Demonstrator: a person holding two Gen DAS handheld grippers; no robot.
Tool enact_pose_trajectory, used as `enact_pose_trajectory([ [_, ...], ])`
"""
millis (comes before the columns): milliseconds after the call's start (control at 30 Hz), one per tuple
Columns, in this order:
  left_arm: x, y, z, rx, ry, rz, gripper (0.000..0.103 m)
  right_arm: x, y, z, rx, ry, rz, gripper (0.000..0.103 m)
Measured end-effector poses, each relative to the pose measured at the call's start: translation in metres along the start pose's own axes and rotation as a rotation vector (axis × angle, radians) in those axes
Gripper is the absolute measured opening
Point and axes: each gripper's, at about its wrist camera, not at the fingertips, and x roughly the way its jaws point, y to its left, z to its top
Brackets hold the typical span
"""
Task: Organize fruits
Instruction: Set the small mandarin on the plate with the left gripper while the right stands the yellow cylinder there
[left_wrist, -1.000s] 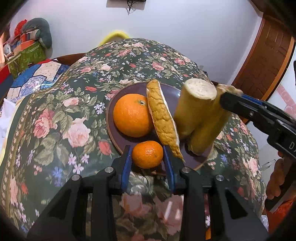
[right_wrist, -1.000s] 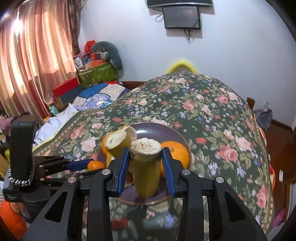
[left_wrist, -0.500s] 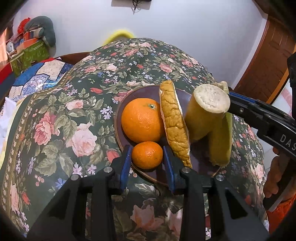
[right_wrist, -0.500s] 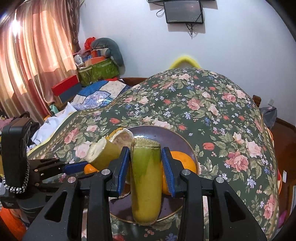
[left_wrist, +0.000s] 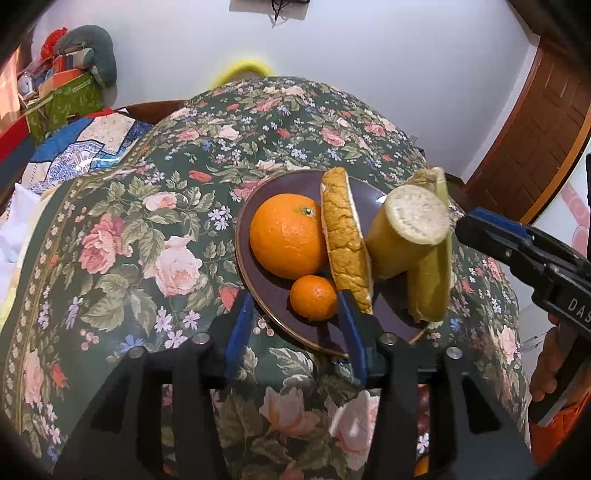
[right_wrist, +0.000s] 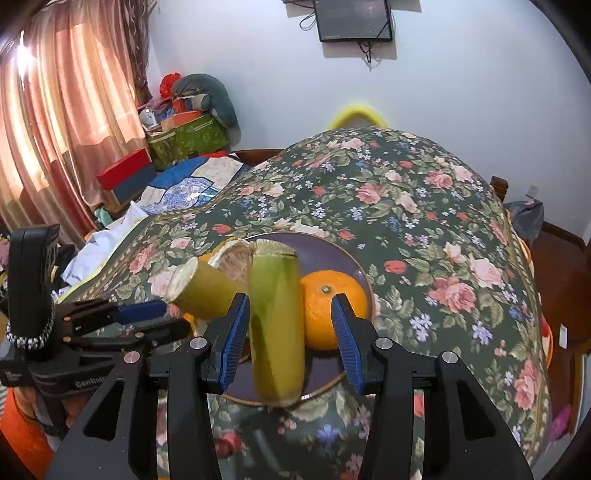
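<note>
A floral tablecloth (left_wrist: 155, 236), dark green with pink roses, covers the domed table and fills most of both views. Behind it stand a pleated pink curtain (right_wrist: 55, 122), a heap of boxes and bedding, and a wall screen (right_wrist: 352, 18). On the cloth sits a round, glossy purple plate (left_wrist: 273, 295) with a thin gold rim. It holds a large orange (left_wrist: 286, 236) with pebbled skin, a slice of bread (left_wrist: 345, 243) standing on edge just beside it, and two yellow-green banana pieces: one (left_wrist: 402, 236) leaning with its pale cut end up, the other (right_wrist: 277, 321) lying lengthwise toward the plate's near rim. A small orange (left_wrist: 313, 297) rests at the plate's front edge.

The left gripper (left_wrist: 291, 325) has its blue-padded jaws spread, the small orange between them, touching neither visibly. The right gripper (right_wrist: 288, 332) is likewise apart, its pads clear of the lying banana piece, which blocks part of the large orange.
</note>
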Motion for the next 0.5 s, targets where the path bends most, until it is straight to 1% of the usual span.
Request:
enact_pose_trajectory([
  [433, -0.056, -0.020, -0.012, 0.032, -0.044, 0.004, 0.050, -0.050, 0.013, -0.020, 0.000, -0.026, -0.007, 0.045],
  [500, -0.067, -0.025, -0.016, 0.040, -0.054, 0.004, 0.054, -0.060, 0.017, -0.022, 0.002, -0.035, -0.004, 0.046],
])
